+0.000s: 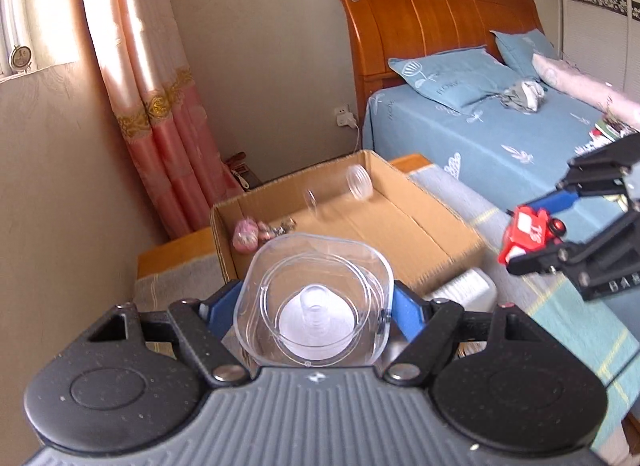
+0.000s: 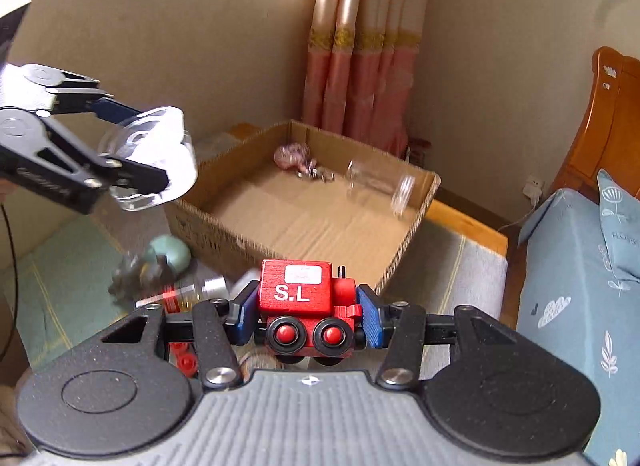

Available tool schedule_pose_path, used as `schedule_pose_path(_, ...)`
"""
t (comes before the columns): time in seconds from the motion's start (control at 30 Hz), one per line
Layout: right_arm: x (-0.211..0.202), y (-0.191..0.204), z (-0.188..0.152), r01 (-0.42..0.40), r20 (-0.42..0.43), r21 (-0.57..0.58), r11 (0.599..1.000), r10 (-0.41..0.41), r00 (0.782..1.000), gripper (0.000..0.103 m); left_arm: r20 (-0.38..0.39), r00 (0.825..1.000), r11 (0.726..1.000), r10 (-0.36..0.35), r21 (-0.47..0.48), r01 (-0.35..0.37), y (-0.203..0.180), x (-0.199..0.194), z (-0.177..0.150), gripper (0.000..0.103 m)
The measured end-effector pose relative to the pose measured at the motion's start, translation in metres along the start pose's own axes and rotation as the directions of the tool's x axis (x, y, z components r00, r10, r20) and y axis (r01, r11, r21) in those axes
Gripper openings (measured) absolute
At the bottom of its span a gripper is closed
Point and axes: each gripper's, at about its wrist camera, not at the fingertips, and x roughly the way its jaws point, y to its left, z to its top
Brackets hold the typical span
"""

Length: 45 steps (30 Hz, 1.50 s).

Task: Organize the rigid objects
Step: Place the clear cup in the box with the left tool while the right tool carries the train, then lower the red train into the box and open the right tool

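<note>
My left gripper (image 1: pixel 314 302) is shut on a clear plastic container (image 1: pixel 316 302), held in the air just before the near wall of an open cardboard box (image 1: pixel 448 221). It also shows in the right wrist view (image 2: pixel 156 173), with the container (image 2: pixel 160 145). My right gripper (image 2: pixel 306 314) is shut on a red toy train (image 2: pixel 308 306) marked "S.L", held near the box's (image 2: pixel 304 250) front edge. The right gripper (image 1: pixel 516 242) and train (image 1: pixel 528 236) also show in the left wrist view. In the box lie a clear jar (image 2: pixel 380 185), a pink item (image 2: pixel 290 155) and small metal pieces (image 2: pixel 316 173).
A green round object (image 2: pixel 170 252), a dark figure (image 2: pixel 136 274) and a clear bottle (image 2: pixel 192 292) lie on the mat left of the box. A bed (image 1: pixel 500 133) with blue sheets stands to the right. Pink curtains (image 1: pixel 160 105) hang behind the box.
</note>
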Motion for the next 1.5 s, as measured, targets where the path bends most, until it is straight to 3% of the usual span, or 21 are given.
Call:
schedule_pose_path(0.2,0.011,-0.001,0.026,0.008,0.018,-0.011,1.000,-0.008,1.000,0.056,-0.024,0.998,0.998,0.058,-0.025,-0.058,0.012,0.046,0.023,0.078)
schedule_pose_path(0.3,0.018,-0.001,0.033,0.001,0.016,-0.006,1.000,-0.001,1.000,0.056,-0.054,0.997,0.996,0.053,-0.073,-0.057,0.018,0.066,0.020,0.086)
schedule_pose_path(0.4,0.026,0.000,0.038,0.000,0.010,-0.007,1.000,0.001,1.000,0.056,-0.068,0.997,0.992,0.046,-0.114,-0.053,0.022,0.072,0.007,0.086)
schedule_pose_path(0.53,0.037,-0.001,0.042,-0.004,-0.006,-0.007,1.000,0.004,1.000,0.056,-0.073,0.997,0.987,0.036,-0.155,-0.047,0.022,0.058,-0.011,0.090)
schedule_pose_path(0.8,0.064,-0.014,0.059,-0.010,-0.030,0.025,1.000,0.011,0.999,0.056,-0.039,0.991,0.968,0.128,-0.211,-0.133,0.014,0.011,-0.042,0.099)
schedule_pose_path(1.0,0.091,-0.025,0.076,0.000,-0.063,0.045,0.999,0.003,0.998,0.056,-0.061,0.990,0.948,0.130,-0.285,-0.142,0.023,0.002,-0.057,0.099)
schedule_pose_path(1.33,0.153,-0.042,0.091,0.036,-0.150,0.133,0.991,-0.016,0.989,0.057,-0.042,0.987,0.945,0.155,-0.284,-0.160,0.024,-0.011,-0.061,0.099)
schedule_pose_path(1.37,0.156,-0.043,0.091,0.044,-0.153,0.139,0.989,-0.022,0.988,0.065,-0.043,0.987,0.945,0.155,-0.286,-0.161,0.024,-0.012,-0.062,0.099)
schedule_pose_path(1.47,0.152,-0.044,0.088,0.084,-0.137,0.159,0.984,-0.062,0.989,0.102,-0.041,0.987,0.943,0.157,-0.289,-0.162,0.025,-0.013,-0.064,0.099)
schedule_pose_path(1.5,0.145,-0.044,0.087,0.078,-0.109,0.162,0.984,-0.061,0.992,0.103,-0.042,0.986,0.943,0.159,-0.289,-0.164,0.025,-0.014,-0.064,0.099)
